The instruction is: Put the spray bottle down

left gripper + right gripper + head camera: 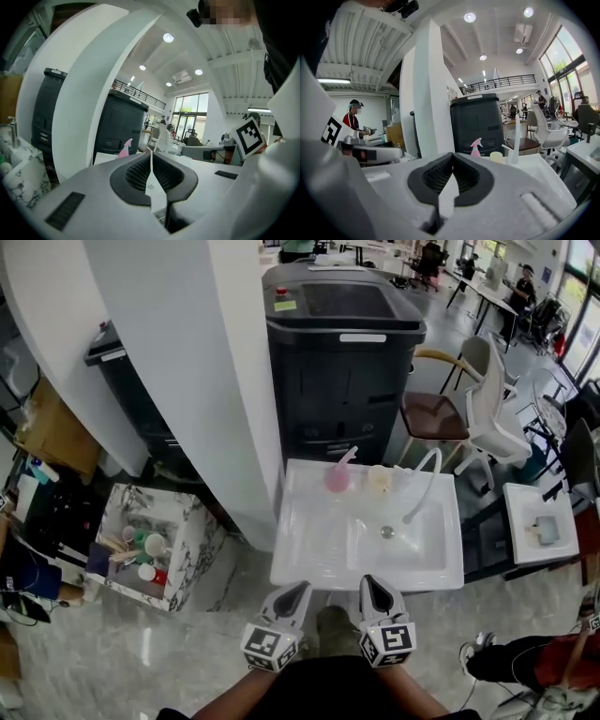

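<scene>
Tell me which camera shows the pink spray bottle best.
The right gripper view: the spray bottle stands upright in clear side profile. The head view shows it from above at the back of the sink; the left gripper view shows only its top.

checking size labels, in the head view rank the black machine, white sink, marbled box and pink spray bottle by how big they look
1. black machine
2. white sink, nearly as large, so a close call
3. marbled box
4. pink spray bottle

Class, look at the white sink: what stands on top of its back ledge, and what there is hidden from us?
A pink spray bottle, a pale yellow cup and a white tap stand on the sink ledge. Whether the cup holds anything cannot be seen.
</scene>
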